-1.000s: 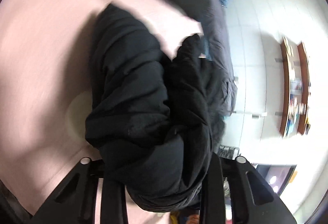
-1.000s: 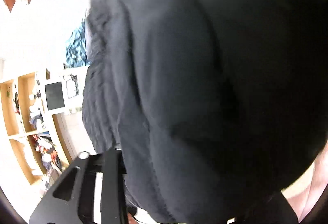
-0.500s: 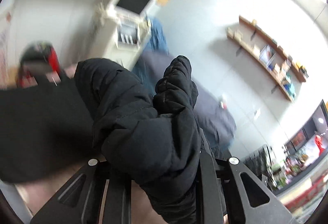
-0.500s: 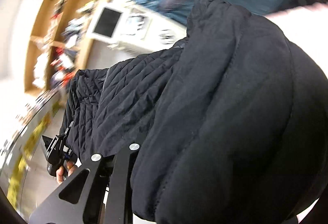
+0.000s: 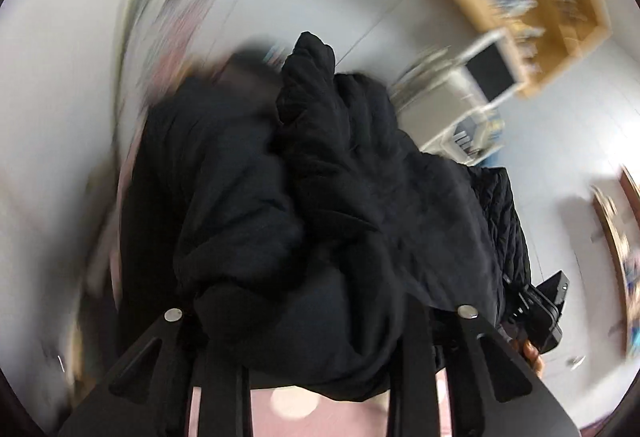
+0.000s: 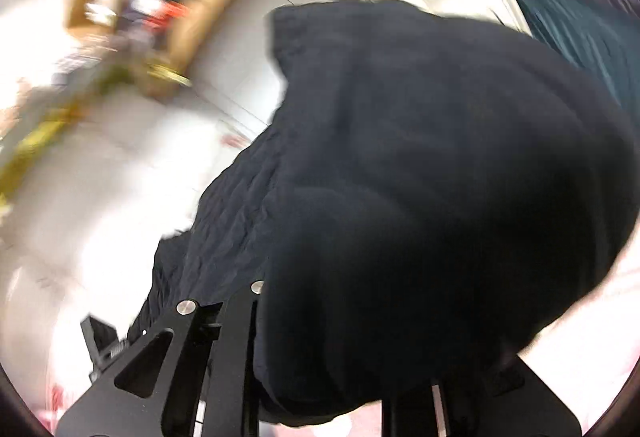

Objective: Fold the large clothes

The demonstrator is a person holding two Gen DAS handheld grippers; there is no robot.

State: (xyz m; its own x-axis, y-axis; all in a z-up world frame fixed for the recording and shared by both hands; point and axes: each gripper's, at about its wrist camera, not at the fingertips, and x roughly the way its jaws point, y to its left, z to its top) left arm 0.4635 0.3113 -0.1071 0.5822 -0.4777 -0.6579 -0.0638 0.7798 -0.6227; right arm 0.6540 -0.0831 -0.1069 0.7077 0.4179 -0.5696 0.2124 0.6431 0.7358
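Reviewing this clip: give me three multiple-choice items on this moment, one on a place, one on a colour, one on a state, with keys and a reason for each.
1. Where does the other gripper show in the left wrist view?
A. lower right, beside the jacket
B. top left, near the shelves
C. it does not show

2. What colour is the padded jacket?
A. red
B. black
C. white

3. How does the left gripper stand?
A. open with nothing between its fingers
B. shut on the jacket
C. resting flat on a shelf

Key:
1 A: the right gripper sits at the lower right edge of the black padded jacket, with a fingertip of the person's hand under it.
2 B: the fabric is black in both views.
3 B: bunched fabric fills the space between the fingers of the left gripper.
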